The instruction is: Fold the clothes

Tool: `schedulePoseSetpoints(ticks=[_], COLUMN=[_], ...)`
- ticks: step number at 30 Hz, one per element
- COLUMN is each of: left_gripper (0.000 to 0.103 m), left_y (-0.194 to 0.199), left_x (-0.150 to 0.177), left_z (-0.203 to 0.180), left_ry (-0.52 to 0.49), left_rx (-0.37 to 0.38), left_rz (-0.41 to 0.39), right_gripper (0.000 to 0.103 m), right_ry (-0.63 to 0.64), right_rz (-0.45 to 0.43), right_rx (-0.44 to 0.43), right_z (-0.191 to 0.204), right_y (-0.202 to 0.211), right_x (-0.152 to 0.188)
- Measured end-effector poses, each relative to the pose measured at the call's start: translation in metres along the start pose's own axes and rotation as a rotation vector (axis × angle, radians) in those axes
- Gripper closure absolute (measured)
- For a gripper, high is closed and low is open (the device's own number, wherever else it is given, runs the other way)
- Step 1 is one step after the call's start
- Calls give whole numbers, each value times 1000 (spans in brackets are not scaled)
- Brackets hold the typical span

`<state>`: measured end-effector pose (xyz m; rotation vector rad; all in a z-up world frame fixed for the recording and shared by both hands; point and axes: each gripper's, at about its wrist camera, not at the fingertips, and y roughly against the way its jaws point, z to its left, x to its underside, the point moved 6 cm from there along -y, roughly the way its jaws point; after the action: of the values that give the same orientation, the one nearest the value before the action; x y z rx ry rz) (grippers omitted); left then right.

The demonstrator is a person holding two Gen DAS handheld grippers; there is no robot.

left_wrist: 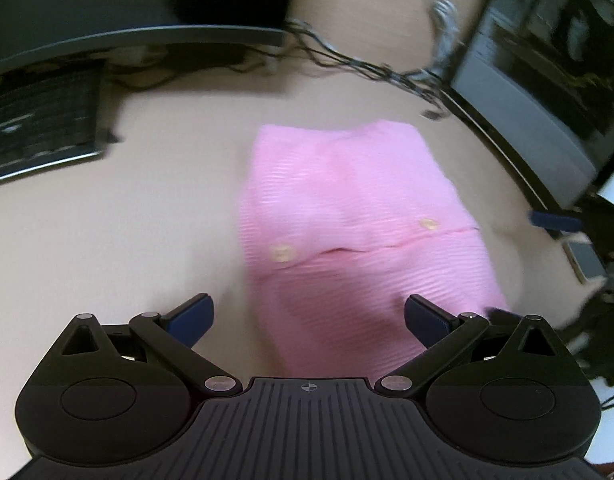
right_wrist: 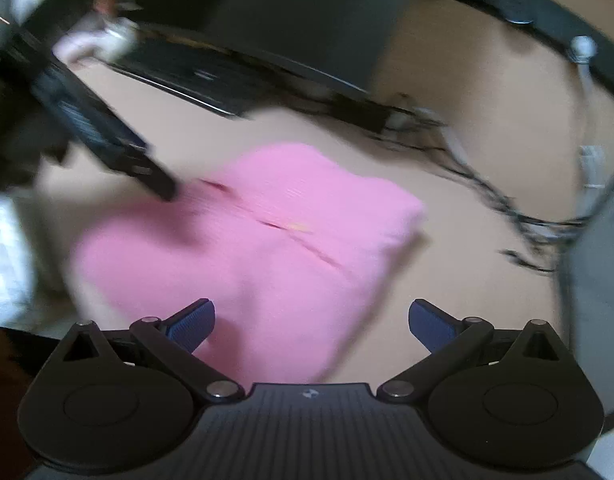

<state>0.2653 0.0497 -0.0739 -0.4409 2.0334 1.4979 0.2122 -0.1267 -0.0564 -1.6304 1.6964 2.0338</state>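
A beige tabletop (left_wrist: 107,240) carries one pink ribbed garment (left_wrist: 347,220), folded into a compact block near its middle, with two pale buttons (left_wrist: 282,253) along one placket seam. The left gripper (left_wrist: 309,322) hovers at the garment's near edge, its two blue-padded fingers (left_wrist: 191,320) spread wide, gripping nothing. The right gripper (right_wrist: 311,322) likewise has both fingers apart and empty over the cloth. Farther out lie one dark keyboard (left_wrist: 39,120), a tangle of black cables (left_wrist: 367,66), and a monitor (left_wrist: 547,80).
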Motion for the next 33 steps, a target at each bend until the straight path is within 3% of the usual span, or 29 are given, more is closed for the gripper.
schedulePoseSetpoints(ticks=[3,5,11,15,16,20,23,25,27,33], left_gripper=[0,0,0,0,0,0,0,0,0,0], left_y=[12,18,31,39,41,44,41,35,28,17], left_x=[5,7,12,19,21,32,46,54,59,49], left_z=[15,22,27,18,16,4,-11,-19,-24,-16], left_ry=[33,60,89,58,50,2,-88,-136,-156,-76], left_rx=[-50,-73,-84,-54,-40,19,67,56,36,-14], left_rz=[-17,-32,-46,-41,-34,6,71,93,106,96], right_gripper=[0,7,44,47,46,45,36,27,27,27], right_ry=[30,92,142,-273,-326,-139,16,119,222,469], right_rz=[-14,-8,50,71,73,50,30,17,4,-31], right_rx=[-102,-138,-158,-286,-310,-256,-208,-176,-144,-52], right_z=[19,34,47,-3,-10,10,26,37,48,70], right_y=[2,-5,-33,-36,-37,-31,-26,-23,-20,-18], right_x=[2,5,4,-11,-12,-3,5,9,14,25])
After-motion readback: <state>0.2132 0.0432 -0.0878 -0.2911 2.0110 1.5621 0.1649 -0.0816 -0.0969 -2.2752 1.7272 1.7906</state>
